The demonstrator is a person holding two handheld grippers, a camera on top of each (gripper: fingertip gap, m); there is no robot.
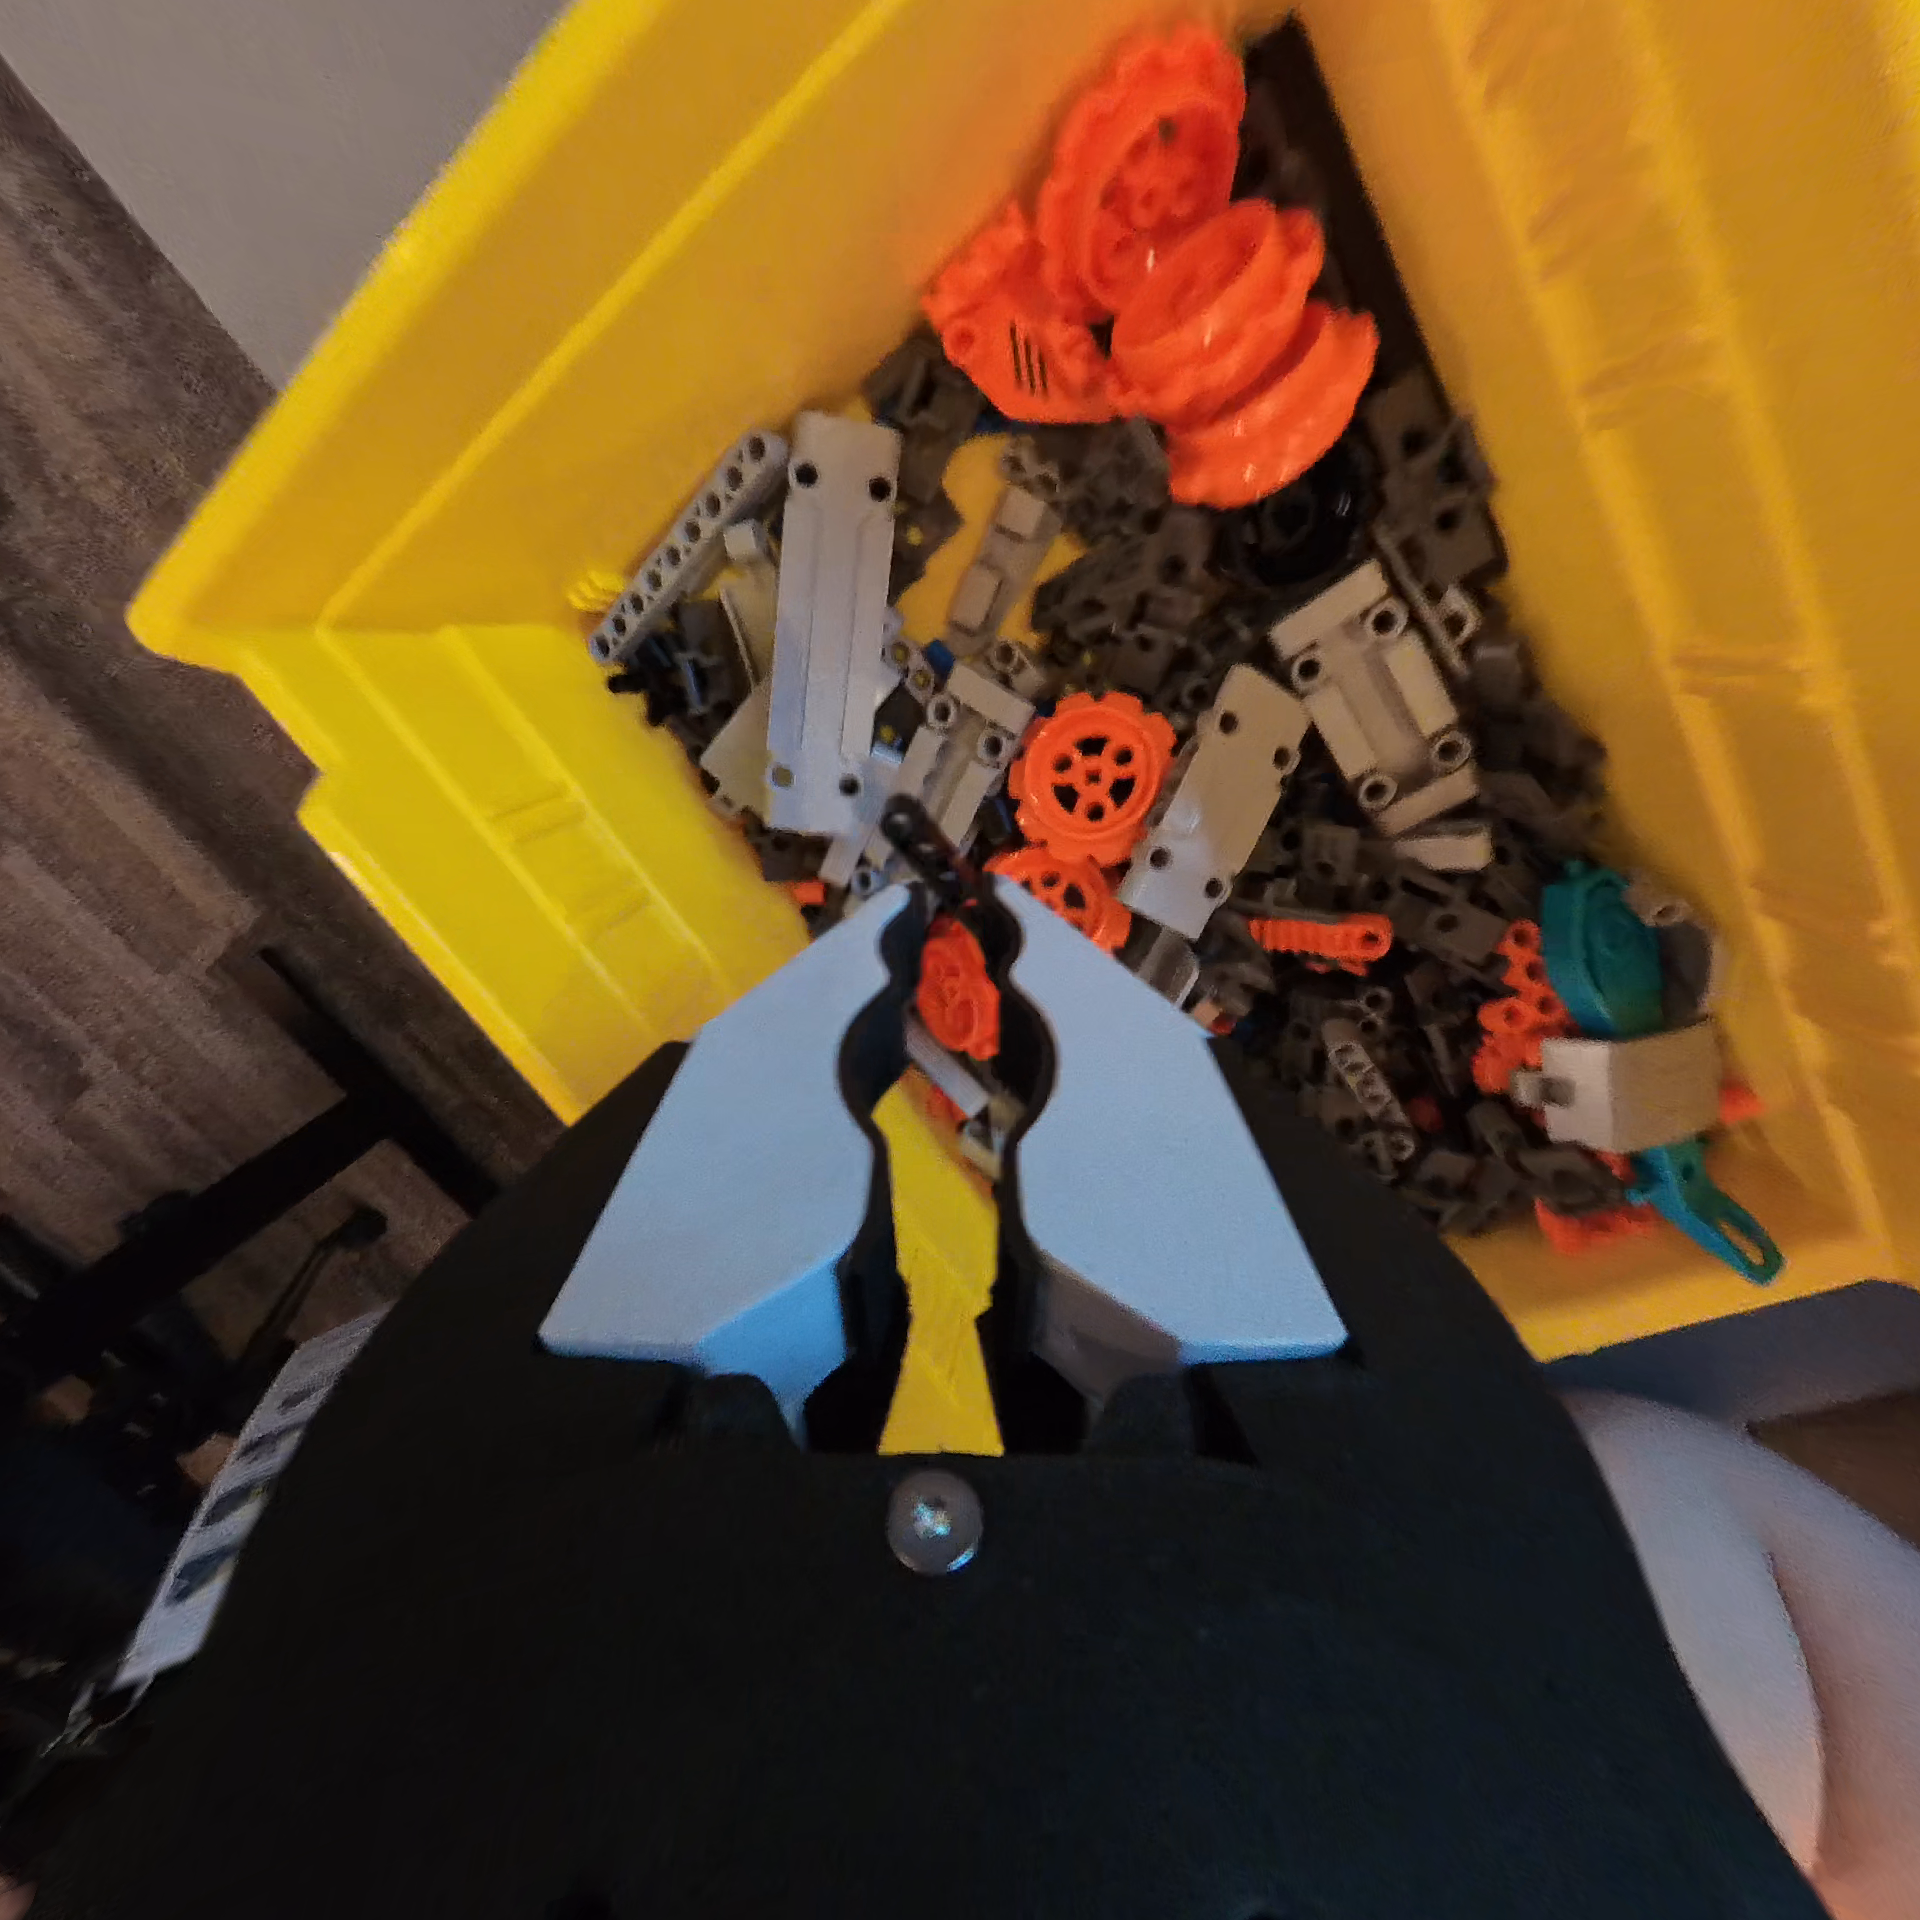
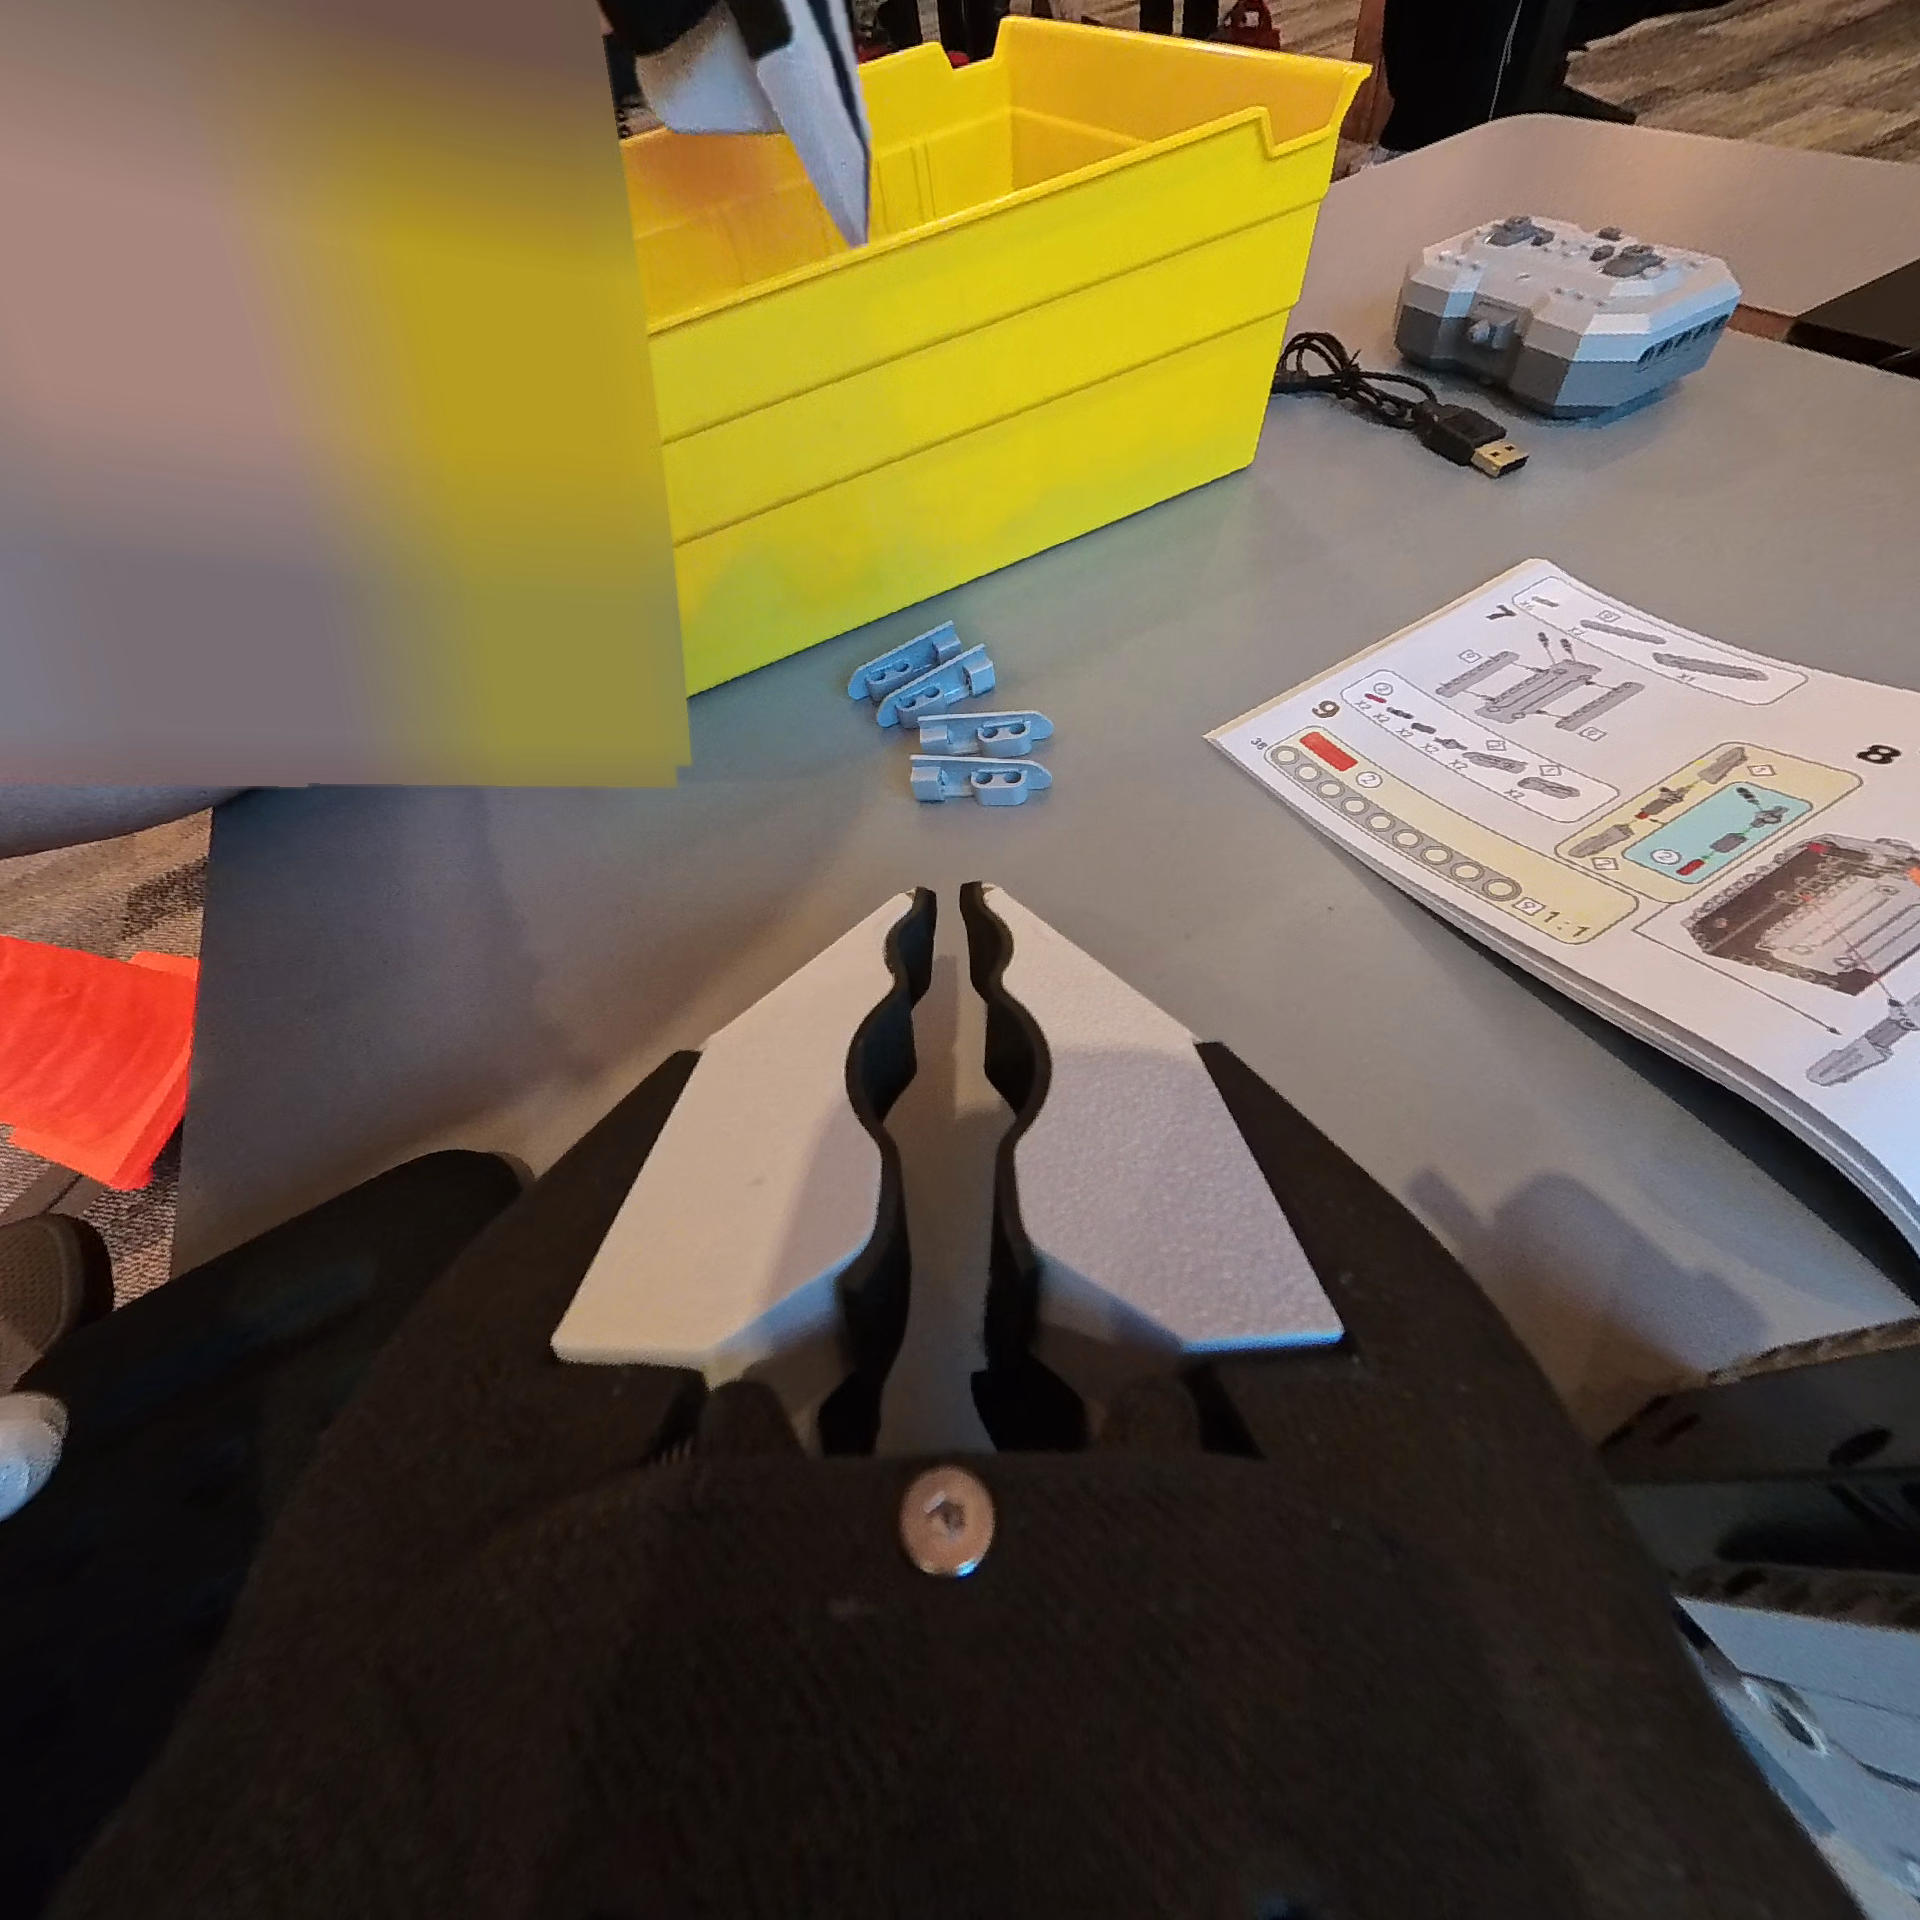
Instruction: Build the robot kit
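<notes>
My left gripper [image 1: 948, 888] reaches down into a yellow bin [image 1: 436, 416] full of building-set parts. Its tips are shut on a thin black beam [image 1: 928, 847] that sticks out past them. An orange gear [image 1: 1091, 779] and grey panels [image 1: 831, 623] lie just beyond the tips. The left gripper also shows in the right wrist view [image 2: 821, 135], dipping into the bin [image 2: 935, 416]. My right gripper [image 2: 945, 891] hovers over the grey table [image 2: 1195, 935], its jaws nearly together and empty. Several small grey parts [image 2: 956, 717] lie on the table just ahead of it.
Large orange wheels [image 1: 1143, 177] and a teal part [image 1: 1600, 956] lie in the bin. An open instruction booklet [image 2: 1558, 790] lies to the right, with a grey control block [image 2: 1558, 312] and a black USB cable [image 2: 1434, 416] behind it. An orange object [image 2: 83, 1049] lies on the floor at left. The left gripper's tips are roughly 30 centimetres from the right gripper's.
</notes>
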